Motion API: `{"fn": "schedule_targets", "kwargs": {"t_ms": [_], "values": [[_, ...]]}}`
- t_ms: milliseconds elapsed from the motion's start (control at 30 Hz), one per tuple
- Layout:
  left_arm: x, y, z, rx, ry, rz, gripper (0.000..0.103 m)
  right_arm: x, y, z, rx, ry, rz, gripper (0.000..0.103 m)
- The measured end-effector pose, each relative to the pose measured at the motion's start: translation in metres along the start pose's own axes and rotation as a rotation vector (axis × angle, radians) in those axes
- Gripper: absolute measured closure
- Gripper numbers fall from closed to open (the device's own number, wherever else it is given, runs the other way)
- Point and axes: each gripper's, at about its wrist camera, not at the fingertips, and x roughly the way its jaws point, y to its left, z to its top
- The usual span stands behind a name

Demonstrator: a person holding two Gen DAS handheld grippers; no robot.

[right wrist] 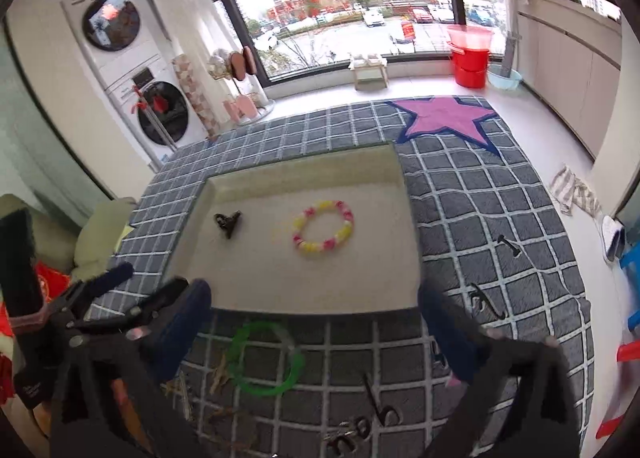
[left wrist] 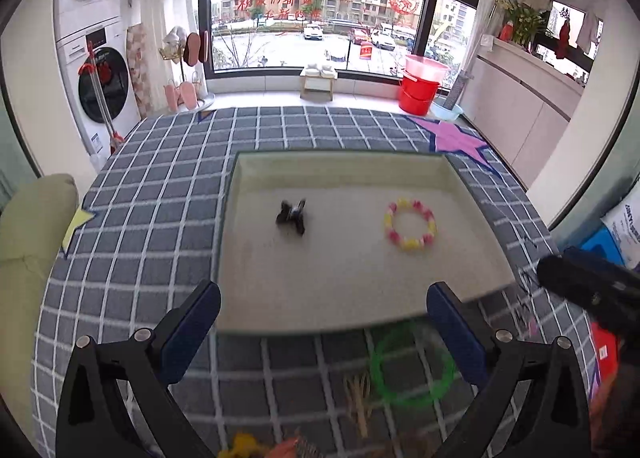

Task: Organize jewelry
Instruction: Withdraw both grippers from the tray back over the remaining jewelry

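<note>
A shallow cream tray lies on a grey checked rug. In it are a small black hair clip and a yellow-pink bead bracelet. A green ring bracelet lies on the rug in front of the tray, with a straw-coloured piece beside it. My left gripper is open and empty, above the tray's near edge. My right gripper is open and empty, near the green ring. The left gripper also shows in the right wrist view.
Dark hairpins lie on the rug at the right and near front. A pink star marks the rug's far right. Washing machines, red buckets and a small stool stand by the window.
</note>
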Motion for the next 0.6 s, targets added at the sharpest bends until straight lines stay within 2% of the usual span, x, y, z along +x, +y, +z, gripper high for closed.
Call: {"fn": "schedule_targets", "kwargs": {"t_ms": [67,200,367,600], "values": [[-0.008,0.004,-0.009,0.006,0.002,0.006,0.0,-0.009,0.008,-0.004,-0.014,-0.034,0.012,0.0],[-0.019,0.008,-0.022,0.012,-0.001,0.029,0.0,-0.022,0.023,-0.008,-0.039,-0.043,0.028,0.0],[-0.042,0.018,-0.039,0.031,-0.038,0.099,0.0,-0.036,0.04,-0.012,-0.079,-0.006,0.024,0.0],[-0.06,0.03,-0.055,0.027,-0.034,0.113,0.0,-0.055,0.058,-0.026,-0.166,0.013,-0.061,0.0]]}}
